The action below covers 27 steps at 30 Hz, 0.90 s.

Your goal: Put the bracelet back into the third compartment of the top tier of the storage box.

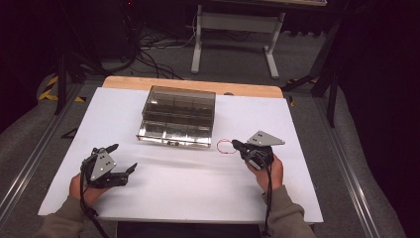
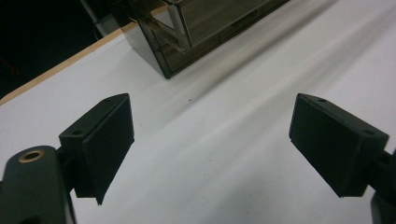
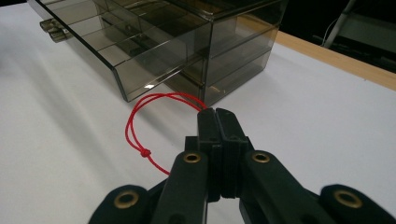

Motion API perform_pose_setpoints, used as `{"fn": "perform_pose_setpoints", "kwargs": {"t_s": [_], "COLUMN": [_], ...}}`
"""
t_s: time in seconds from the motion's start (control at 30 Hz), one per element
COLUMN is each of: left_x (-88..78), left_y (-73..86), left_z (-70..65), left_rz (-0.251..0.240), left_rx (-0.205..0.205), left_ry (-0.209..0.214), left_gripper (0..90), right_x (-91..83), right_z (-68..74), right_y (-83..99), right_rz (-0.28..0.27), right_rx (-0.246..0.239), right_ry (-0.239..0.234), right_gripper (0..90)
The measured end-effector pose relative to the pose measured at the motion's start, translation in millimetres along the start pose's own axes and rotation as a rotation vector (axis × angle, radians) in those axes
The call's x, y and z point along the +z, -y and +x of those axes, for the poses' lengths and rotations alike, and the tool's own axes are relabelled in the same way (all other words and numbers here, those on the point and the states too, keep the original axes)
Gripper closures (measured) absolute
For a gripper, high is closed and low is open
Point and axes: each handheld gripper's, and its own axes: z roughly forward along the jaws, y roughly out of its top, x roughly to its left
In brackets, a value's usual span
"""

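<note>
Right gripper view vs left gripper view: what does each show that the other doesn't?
Right gripper view: the right gripper shut on a red cord with a knot, and the organizer's pulled-out drawer with its dividers and handle.
Left gripper view: the left gripper, jaws wide apart with nothing between them above bare white table.
Both: the smoky clear organizer, the white tabletop and its wooden edge.

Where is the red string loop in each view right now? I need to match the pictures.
High view: the red string loop lies on the white table, right of centre, just off the organiser's front right corner, at the tip of the right tongs.
Left gripper view: not in it.
Right gripper view: centre, pinched at the tongs' tips, knot hanging lower left.
Shared landmark: the smoky clear drawer organiser.
</note>
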Motion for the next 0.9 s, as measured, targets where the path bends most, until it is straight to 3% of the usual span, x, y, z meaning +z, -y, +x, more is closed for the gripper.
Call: {"fn": "perform_pose_setpoints", "kwargs": {"t_s": [0.33,0.9], "left_x": [3.1,3.9], "left_y": [-0.6,0.1], "left_z": [-0.3,1.1], "left_rz": [0.009,0.012], "left_rx": [0.007,-0.003], "left_ry": [0.019,0.009], "left_gripper": [12.5,9.3], "right_x": [-11.5,-19.2], "right_z": [-1.3,-0.7], "right_y": [-5.5,-25.4], "right_rz": [-0.047,-0.125], "right_rx": [-0.002,-0.02], "right_ry": [0.023,0.035], "right_gripper": [90.0,90.0]}}
